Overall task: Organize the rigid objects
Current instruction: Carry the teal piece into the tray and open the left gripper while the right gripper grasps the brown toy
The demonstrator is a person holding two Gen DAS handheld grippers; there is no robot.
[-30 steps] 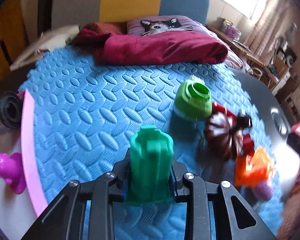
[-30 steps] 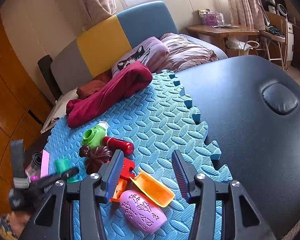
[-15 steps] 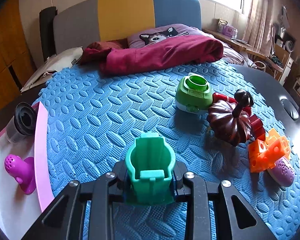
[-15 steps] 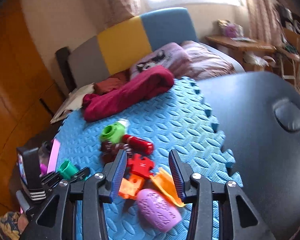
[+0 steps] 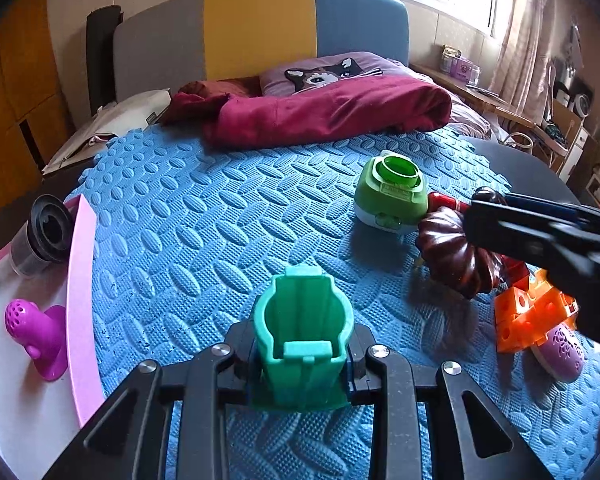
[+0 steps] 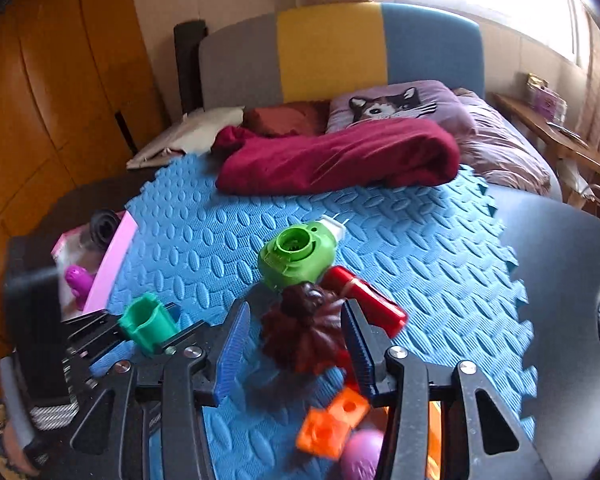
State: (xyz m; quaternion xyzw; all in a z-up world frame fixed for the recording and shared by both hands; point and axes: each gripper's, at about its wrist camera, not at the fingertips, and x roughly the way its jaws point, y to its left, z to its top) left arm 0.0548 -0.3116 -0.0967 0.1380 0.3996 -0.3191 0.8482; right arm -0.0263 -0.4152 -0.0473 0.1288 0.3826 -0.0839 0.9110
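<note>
My left gripper (image 5: 300,344) is shut on a teal ribbed cup-like piece (image 5: 302,320), held just above the blue foam mat (image 5: 204,232); the right wrist view shows that piece (image 6: 146,320) at lower left. A dark brown pumpkin (image 6: 304,336) lies on the mat between the blue pads of my right gripper (image 6: 295,312). The right pad is at the pumpkin's side, while a gap remains at the left pad. In the left wrist view the right gripper (image 5: 484,216) reaches in from the right, over the pumpkin (image 5: 452,256).
A green round toy (image 5: 392,196) and a red cylinder (image 6: 364,300) lie just beyond the pumpkin. An orange block (image 5: 532,312) and a purple egg (image 5: 560,356) lie nearer. A pink-edged tray (image 5: 80,280) at left holds a black cup (image 5: 48,228) and a magenta piece (image 5: 32,328). A maroon blanket (image 5: 324,116) lies at the back.
My right gripper swung left from the orange and purple pieces, rolled, and came around the pumpkin with narrower jaws. My left gripper stayed put, still holding the teal piece.
</note>
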